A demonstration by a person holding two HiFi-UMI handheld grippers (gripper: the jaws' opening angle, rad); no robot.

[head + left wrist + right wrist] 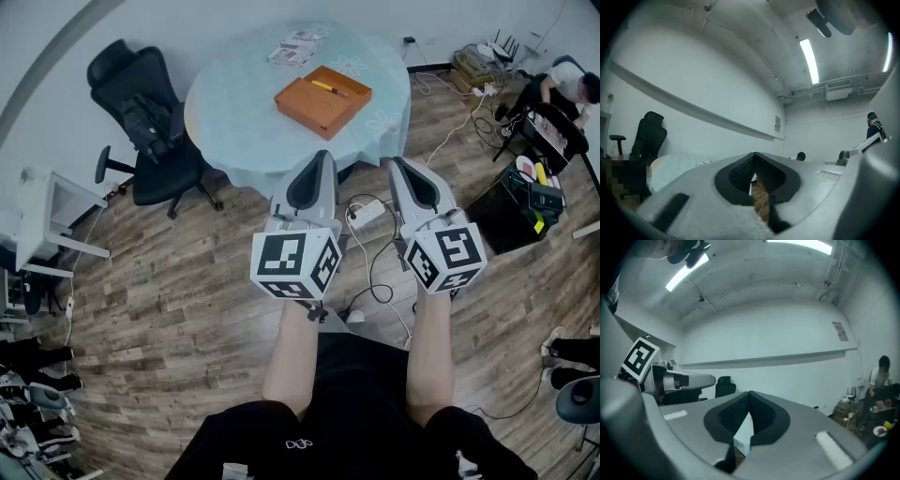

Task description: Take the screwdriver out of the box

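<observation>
Floor: Wood planking (pixel 169 281) fills most of the head view, with loose cables (pixel 375 272) trailing under the grippers, so the walk to the table looks to need some care underfoot.

Table: A round table (pixel 234 122) draped in pale blue cloth stands well ahead of the person, out of reach from this spot, which likely explains why neither tool is working yet.

Chair: A black office chair (pixel 141 112) sits just off the table's left edge, leaving the near side free for an approach.

Left gripper: The left gripper (pixel 322 156) is held level and aimed at the table; its own view shows the jaw tips pressed together with nothing between them, a carrying posture rather than a reaching one.

Right gripper: The right gripper (pixel 399 161) rides alongside it, near but apart, also level, its jaws closed tip to tip and empty.

Box: An orange box (pixel 298 111) lies open near the table's centre, set cornerwise to the viewer, with printed papers (pixel 295 47) beyond it.

Screwdriver: The screwdriver (pixel 325 86), yellow-handled, rests flat inside the box towards its far side, untouched; a gripper would have to open before lifting it.
</observation>
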